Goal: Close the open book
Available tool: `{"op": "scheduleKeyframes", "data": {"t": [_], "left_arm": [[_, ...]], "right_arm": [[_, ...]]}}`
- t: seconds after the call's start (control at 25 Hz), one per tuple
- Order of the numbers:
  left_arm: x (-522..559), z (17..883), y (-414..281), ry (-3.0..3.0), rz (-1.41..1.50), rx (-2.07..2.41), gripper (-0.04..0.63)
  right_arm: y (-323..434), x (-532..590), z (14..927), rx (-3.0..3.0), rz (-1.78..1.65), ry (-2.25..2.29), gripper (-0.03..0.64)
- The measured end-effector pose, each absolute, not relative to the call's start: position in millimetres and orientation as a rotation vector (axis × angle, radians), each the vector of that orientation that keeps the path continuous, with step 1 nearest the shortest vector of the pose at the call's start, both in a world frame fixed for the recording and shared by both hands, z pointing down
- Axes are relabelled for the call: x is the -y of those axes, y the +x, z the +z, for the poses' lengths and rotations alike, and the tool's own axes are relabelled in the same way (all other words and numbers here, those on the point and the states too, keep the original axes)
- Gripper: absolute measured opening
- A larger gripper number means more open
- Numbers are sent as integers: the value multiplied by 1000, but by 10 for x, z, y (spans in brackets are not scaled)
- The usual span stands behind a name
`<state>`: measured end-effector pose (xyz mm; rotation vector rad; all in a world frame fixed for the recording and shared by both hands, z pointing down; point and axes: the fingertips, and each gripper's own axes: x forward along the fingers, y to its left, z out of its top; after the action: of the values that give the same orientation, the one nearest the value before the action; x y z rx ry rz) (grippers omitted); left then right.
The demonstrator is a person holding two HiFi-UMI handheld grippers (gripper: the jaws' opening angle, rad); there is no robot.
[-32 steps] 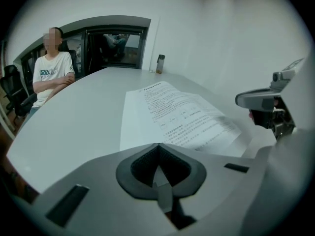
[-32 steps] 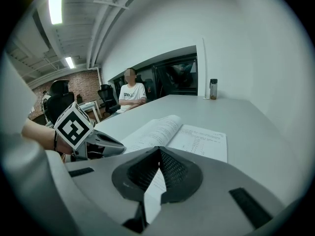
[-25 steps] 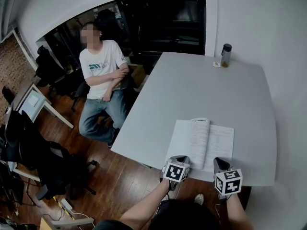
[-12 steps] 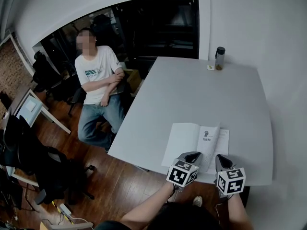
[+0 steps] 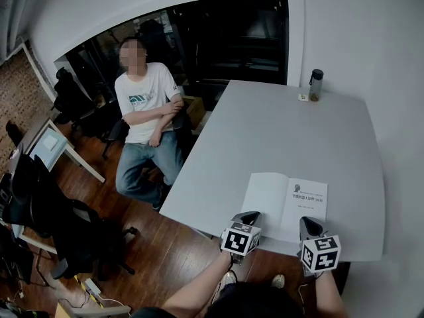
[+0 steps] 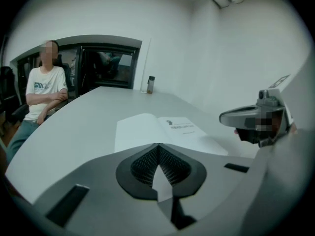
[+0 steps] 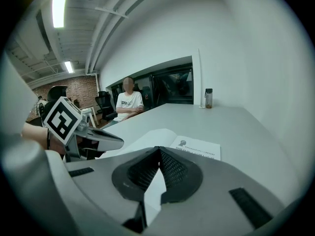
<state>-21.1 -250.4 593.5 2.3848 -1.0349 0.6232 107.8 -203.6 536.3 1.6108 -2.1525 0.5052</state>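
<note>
A white book [image 5: 286,203] lies open and flat near the front edge of the grey table [image 5: 278,131]. Its left page is blank and its right page carries a printed title. My left gripper [image 5: 250,217] hovers at the book's near left corner, shut and empty. My right gripper [image 5: 307,224] is by the near right corner, also shut with nothing in it. In the left gripper view the book [image 6: 157,130] lies just beyond the left gripper [image 6: 158,145]. The right gripper view has the book [image 7: 189,146] ahead of the right gripper [image 7: 158,148].
A dark-capped bottle [image 5: 316,85] and a small item [image 5: 302,97] stand at the table's far edge. A person [image 5: 149,108] sits with folded arms off the table's left side. Office chairs [image 5: 63,224] and a small desk [image 5: 46,144] fill the floor at left.
The leaves that stood up in the book's middle have swung over to the right and settled flat, showing the title page. My left gripper has lifted and drawn back to the near edge.
</note>
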Motion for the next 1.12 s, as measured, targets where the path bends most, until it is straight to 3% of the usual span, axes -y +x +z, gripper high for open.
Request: {"op": "scheduleKeyframes", "data": {"t": [0.36, 0.72, 1.12], "left_arm": [[2544, 6617, -754, 2159, 849, 1166, 5], [2443, 6717, -438, 2165, 853, 1089, 5], [2295, 6230, 372, 2354, 712, 926, 5]], "right_arm": [[960, 1937, 5602, 2122, 552, 1553, 5], [1106, 1822, 5690, 2090, 575, 1564, 5], [1402, 1739, 5656, 2063, 585, 1619, 5]]}}
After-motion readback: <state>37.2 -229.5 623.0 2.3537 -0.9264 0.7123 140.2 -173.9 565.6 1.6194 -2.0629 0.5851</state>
